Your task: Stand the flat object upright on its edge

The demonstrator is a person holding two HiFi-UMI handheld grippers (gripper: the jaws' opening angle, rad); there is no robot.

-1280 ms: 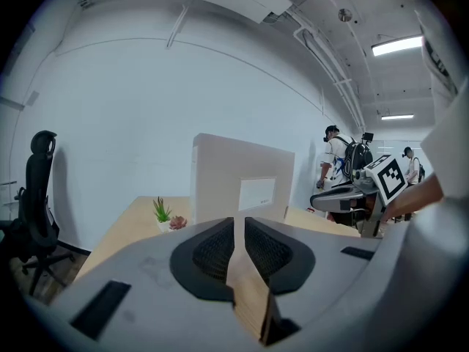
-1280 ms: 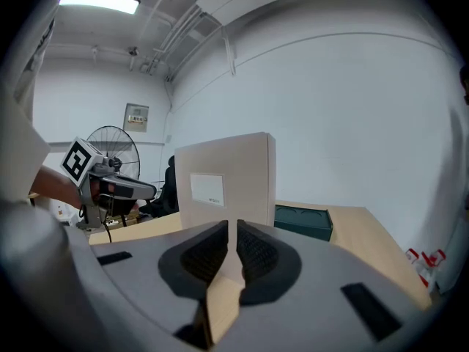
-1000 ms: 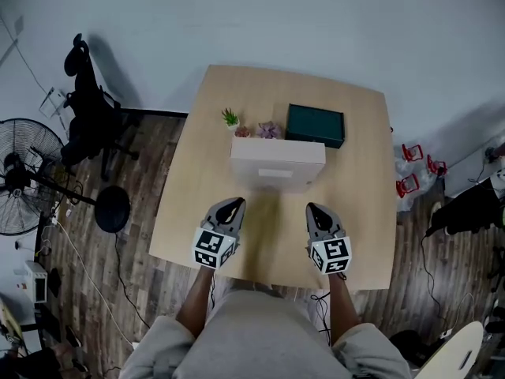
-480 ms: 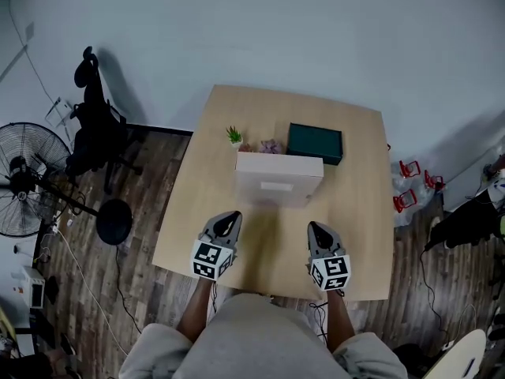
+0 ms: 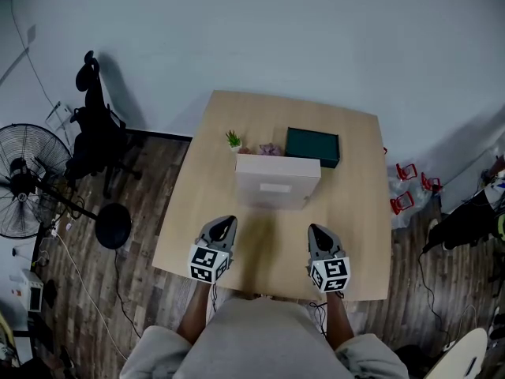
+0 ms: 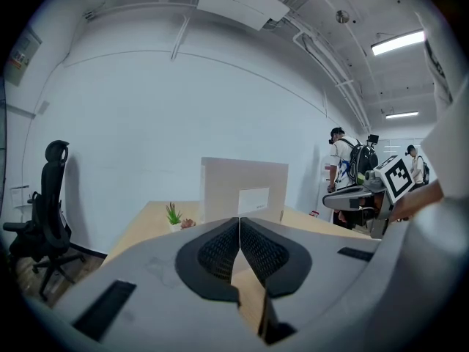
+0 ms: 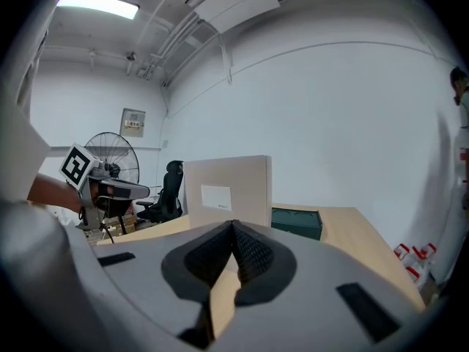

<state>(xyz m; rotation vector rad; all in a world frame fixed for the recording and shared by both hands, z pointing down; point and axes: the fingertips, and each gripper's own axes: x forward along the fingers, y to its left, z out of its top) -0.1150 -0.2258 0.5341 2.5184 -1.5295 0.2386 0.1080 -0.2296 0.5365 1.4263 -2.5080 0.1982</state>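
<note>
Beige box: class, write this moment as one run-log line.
beige box: upright on edge, on table | left claw: shut, empty, clear of box | right claw: shut, empty, clear of box

Here's the light wooden square table (image 5: 359,219), filling the centre of the head view. In the middle of it a pale beige flat cardboard box (image 5: 278,181) stands upright on its edge. Just above it, toward the upper right, a dark green rectangular box (image 5: 312,146) lies flat. At the beige box's upper left sits a small green potted plant (image 5: 233,140), with a small purple succulent (image 5: 271,149) beside it.
</note>
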